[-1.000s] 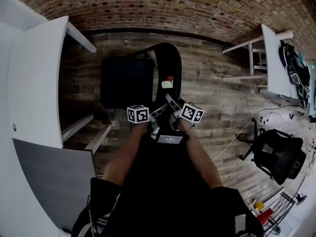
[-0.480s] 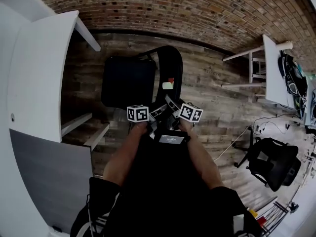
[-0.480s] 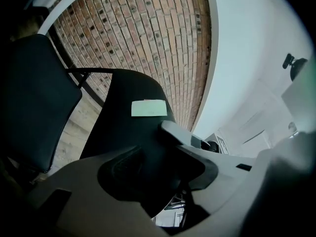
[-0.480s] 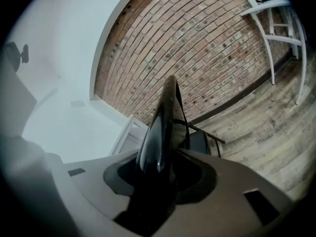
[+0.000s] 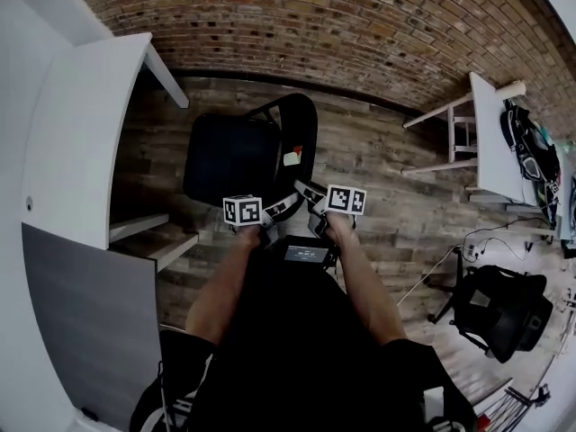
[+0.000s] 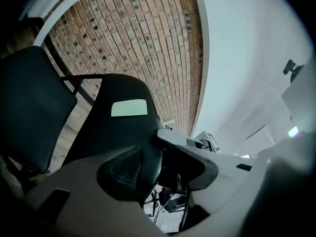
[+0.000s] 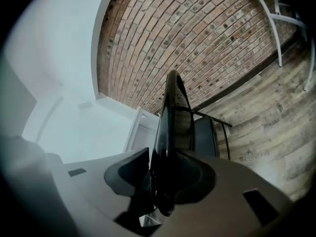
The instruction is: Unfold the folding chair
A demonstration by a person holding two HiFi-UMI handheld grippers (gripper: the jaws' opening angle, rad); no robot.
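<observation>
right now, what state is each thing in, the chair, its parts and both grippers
folding chair: standing on the floor, looks unfolded
seat: swung down, face up, away from the backrest
backrest: upright, top edge held by both grippers
left gripper: jaws closed on the backrest
right gripper: jaws have just been closing, backrest edge gripped between them

Floor point(image 5: 378, 165): weathered wood planks running up to the brick wall point(image 5: 360, 25). On it, ahead of me, the black folding chair point(image 5: 234, 156), feet hidden under its seat. White desk point(image 5: 81, 133) at left, white table point(image 5: 490, 133) at right, black office chair point(image 5: 499, 309) lower right. A pale cable point(image 5: 423, 282) trails across the planks.
</observation>
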